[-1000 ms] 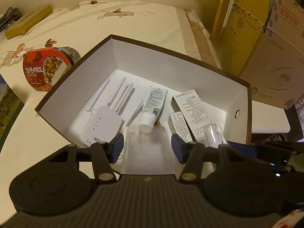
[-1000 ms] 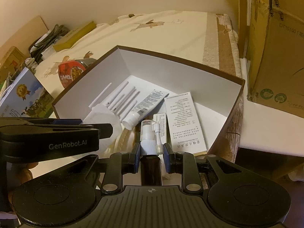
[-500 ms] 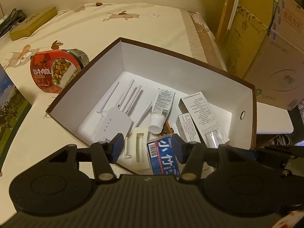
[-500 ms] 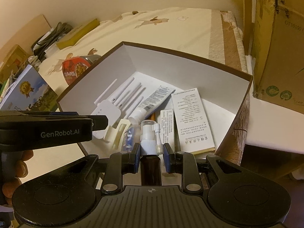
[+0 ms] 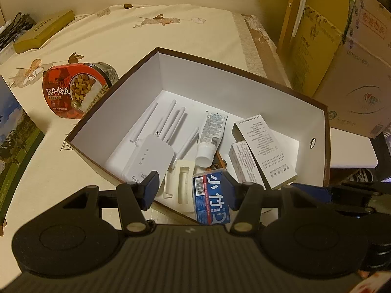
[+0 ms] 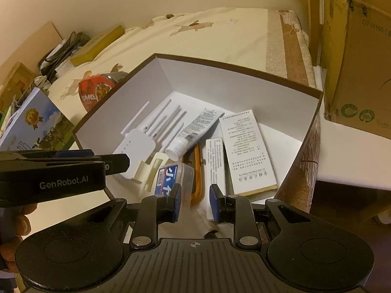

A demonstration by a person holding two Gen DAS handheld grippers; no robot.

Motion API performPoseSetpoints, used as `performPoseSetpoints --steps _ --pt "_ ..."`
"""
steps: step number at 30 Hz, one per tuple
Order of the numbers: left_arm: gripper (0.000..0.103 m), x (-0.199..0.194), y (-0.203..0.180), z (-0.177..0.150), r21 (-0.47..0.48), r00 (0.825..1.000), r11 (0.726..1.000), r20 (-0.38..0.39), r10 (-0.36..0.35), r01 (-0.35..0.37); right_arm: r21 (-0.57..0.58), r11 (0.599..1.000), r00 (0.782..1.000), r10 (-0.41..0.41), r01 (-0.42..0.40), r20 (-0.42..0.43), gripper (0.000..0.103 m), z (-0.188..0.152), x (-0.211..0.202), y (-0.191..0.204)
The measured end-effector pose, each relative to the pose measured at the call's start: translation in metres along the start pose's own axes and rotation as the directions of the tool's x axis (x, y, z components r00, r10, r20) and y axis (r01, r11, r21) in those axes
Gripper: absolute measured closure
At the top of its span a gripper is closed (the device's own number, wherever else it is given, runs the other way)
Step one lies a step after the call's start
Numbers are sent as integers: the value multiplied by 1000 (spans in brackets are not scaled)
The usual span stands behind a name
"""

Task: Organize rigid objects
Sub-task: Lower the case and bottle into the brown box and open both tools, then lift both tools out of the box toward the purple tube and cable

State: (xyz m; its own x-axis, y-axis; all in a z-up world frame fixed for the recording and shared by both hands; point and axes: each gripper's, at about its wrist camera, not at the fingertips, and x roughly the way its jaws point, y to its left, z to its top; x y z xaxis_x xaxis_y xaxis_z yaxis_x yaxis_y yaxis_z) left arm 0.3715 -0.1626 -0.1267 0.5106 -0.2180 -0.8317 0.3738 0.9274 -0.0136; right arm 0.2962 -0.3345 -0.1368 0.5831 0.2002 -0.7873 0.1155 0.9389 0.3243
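The brown box with white inside (image 5: pixel 244 73) (image 6: pixel 232 62) holds a white router (image 5: pixel 151 156), a tube (image 5: pixel 211 134), two cartons (image 5: pixel 264 146) and an orange knife (image 6: pixel 196 171). At its near edge lie a cream holder (image 5: pixel 179 180) and a clear blue-labelled case (image 5: pixel 210 195) (image 6: pixel 168 175). My left gripper (image 5: pixel 189 190) hovers open above those two, gripping neither. My right gripper (image 6: pixel 195 202) keeps a narrow gap over the box's near edge. The spray bottle (image 6: pixel 207 222) is only a white and brown blur low by the right finger; whether the pads press it is unclear.
A red food tub (image 5: pixel 73 90) lies left of the box on the cream cloth. A yellow-green flat box (image 5: pixel 44 31) and cables (image 6: pixel 63 46) sit at the far left. Cardboard cartons (image 5: pixel 354 73) stand at the right, beyond the table edge. A hand (image 6: pixel 22 219) holds the left gripper.
The spray bottle no longer stands upright between my right fingers; only a blur shows there. The cream holder and blue-labelled case came to rest in the box. The left view pulled back slightly.
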Motion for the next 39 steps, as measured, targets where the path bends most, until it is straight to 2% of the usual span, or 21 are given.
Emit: performPoseSetpoints --steps 13,14,16,19,22,31,39 --pt "52 -7 6 -2 -17 1000 1000 12 -5 5 -2 1000 1000 -15 15 6 78 1 -4 2" --pt "52 -10 7 -3 -20 1000 1000 15 -8 8 0 1000 1000 -16 16 8 75 1 -6 2" --pt "51 -16 9 -5 -26 1000 1000 24 -15 15 7 1000 1000 -14 14 27 55 -1 -12 2" --pt "49 -30 13 -12 -33 999 999 46 -16 18 9 1000 998 -2 2 70 42 -4 -25 4" --pt "44 -45 19 -22 -40 998 999 61 0 3 17 1000 996 7 -8 91 39 -8 -36 6" --pt "44 -93 51 -57 -126 995 991 88 56 -45 4 1000 991 11 -11 134 35 -26 -66 23" --pt "44 -128 70 -90 -176 992 982 92 90 -73 2 999 991 34 -35 133 34 -39 -84 39"
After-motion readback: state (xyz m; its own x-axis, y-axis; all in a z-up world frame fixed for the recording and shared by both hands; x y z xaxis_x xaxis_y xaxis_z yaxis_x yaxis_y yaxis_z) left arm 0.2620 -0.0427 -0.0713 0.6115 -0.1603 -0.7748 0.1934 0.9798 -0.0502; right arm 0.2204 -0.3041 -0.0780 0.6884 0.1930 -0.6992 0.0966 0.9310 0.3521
